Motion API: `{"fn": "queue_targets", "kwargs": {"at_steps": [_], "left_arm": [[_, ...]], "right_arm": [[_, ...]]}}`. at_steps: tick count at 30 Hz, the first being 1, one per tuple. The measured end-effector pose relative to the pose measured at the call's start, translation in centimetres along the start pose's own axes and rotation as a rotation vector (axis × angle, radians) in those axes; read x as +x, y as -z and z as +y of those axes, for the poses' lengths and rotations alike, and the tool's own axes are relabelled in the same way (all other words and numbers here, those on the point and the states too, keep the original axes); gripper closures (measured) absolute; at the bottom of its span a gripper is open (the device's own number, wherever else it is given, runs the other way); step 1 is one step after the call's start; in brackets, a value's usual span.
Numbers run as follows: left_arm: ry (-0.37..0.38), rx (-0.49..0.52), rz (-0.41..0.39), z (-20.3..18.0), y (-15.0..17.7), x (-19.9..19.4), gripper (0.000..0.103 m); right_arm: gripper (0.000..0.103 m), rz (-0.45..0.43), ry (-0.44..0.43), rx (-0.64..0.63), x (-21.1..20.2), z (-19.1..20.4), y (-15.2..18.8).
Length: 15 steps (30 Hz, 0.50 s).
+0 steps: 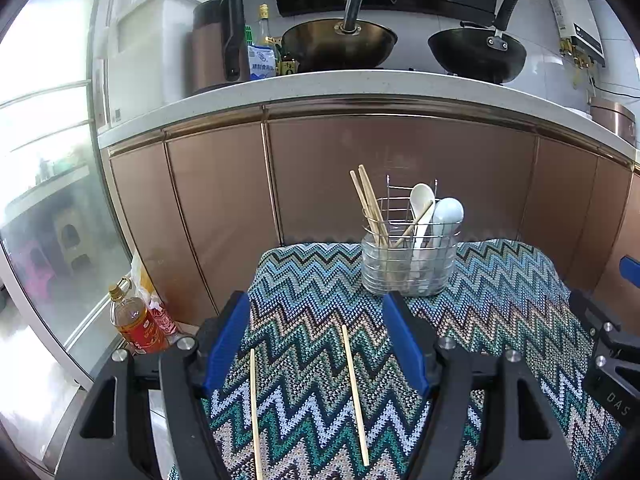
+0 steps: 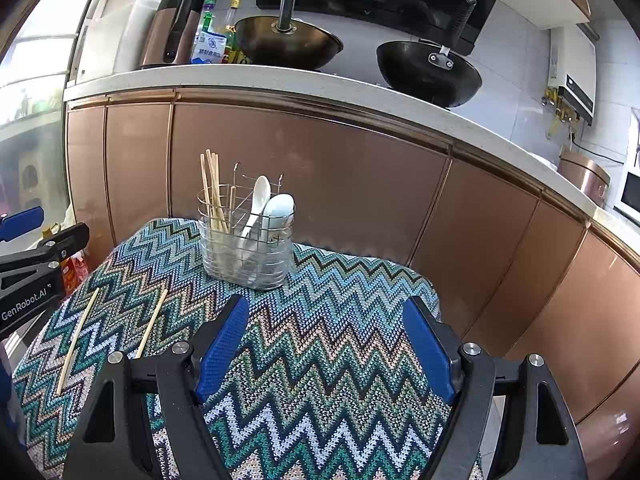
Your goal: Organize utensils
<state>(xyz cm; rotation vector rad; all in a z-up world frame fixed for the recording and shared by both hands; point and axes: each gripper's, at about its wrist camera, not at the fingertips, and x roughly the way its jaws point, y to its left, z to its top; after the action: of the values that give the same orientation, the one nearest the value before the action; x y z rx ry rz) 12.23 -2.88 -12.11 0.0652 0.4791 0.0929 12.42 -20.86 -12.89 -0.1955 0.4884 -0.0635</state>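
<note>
1. Jaws wide on both the left gripper (image 1: 320,344) and right gripper (image 2: 328,344), gripping nothing.
2. Two chopsticks (image 1: 355,396) lie on the cloth (image 1: 304,280), in front of the holder (image 1: 408,256).
3. Spoons (image 1: 422,208) stand in the holder.

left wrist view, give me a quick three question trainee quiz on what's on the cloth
1. True or false: both chopsticks on the cloth lie flat, apart from each other.
2. Which is in the holder? A) spoons and chopsticks B) forks only C) nothing
3. Fill in: the left tool is ____, gripping nothing.

Key: 1 true; 2 A, with two white spoons and several chopsticks standing in it; 3 open, as is the right tool.
</note>
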Motion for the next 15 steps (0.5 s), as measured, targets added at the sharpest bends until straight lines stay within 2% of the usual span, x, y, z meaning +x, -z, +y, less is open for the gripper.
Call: {"fn": "queue_targets", "kwargs": {"at_steps": [11,15], "left_arm": [[0.004,-0.002,0.018,0.5,0.0,0.4,0.036],[0.054,-0.024,0.077,2.3,-0.5,1.4,0.036]], "right_arm": [[0.027,0.013,-0.031,-0.009,0.3,0.6,-0.1],[0.031,0.054,-0.161,0.02,1.2,0.7,-0.9]]}}
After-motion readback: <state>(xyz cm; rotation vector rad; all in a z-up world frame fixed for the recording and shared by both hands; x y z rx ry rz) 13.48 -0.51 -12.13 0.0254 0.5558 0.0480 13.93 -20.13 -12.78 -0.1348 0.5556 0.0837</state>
